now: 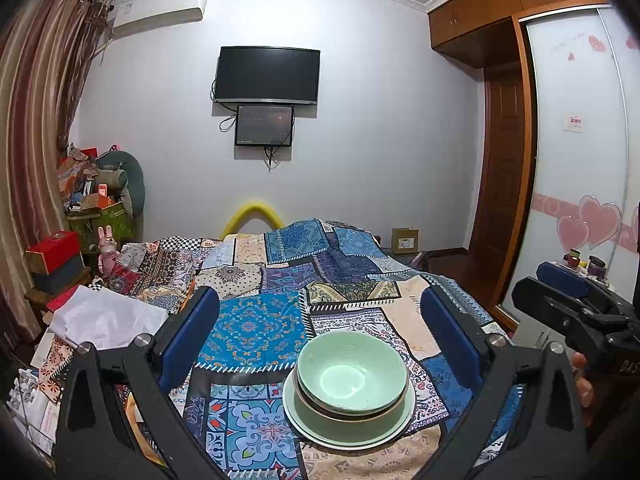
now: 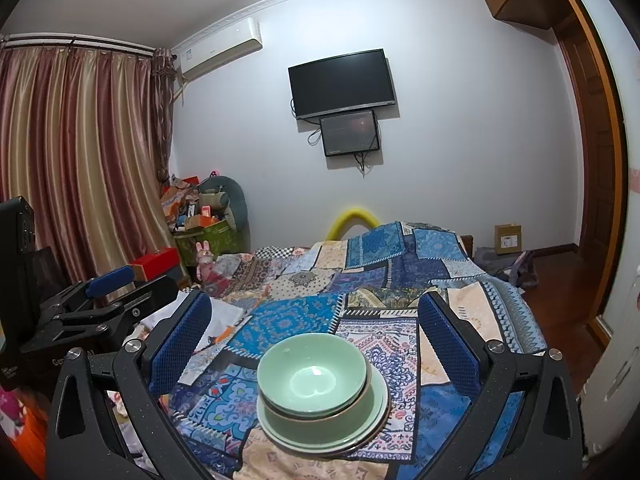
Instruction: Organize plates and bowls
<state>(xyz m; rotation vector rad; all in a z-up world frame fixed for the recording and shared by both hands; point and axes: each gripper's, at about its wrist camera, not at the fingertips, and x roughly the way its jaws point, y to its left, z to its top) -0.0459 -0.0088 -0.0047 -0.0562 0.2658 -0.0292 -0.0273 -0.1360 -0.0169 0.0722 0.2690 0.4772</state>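
Green glazed crockery sits in one neat stack on the bed [image 1: 248, 328], over the patchwork bedspread [image 2: 288, 320]: a small bowl [image 1: 352, 372] nested inside a larger bowl [image 1: 352, 420], and both resting on a plate [image 1: 304, 426] at the bottom. The order runs widest at the base to smallest on top, which keeps the pile steady on soft bedding and takes the least room. In the right wrist view a second rim seems to peek from under the plate, though that is hard to confirm.

Neither tool touches the stack. The left hand-held gripper [image 1: 320, 332] hangs above and behind it with its blue pads wide apart and nothing between them. The right hand-held gripper [image 2: 314, 332] is likewise spread wide and empty, the stack lying below the gap. Judging by this, the stacking looks finished or nearly so; both tools appear to be clear of the pile so as not to nudge it.
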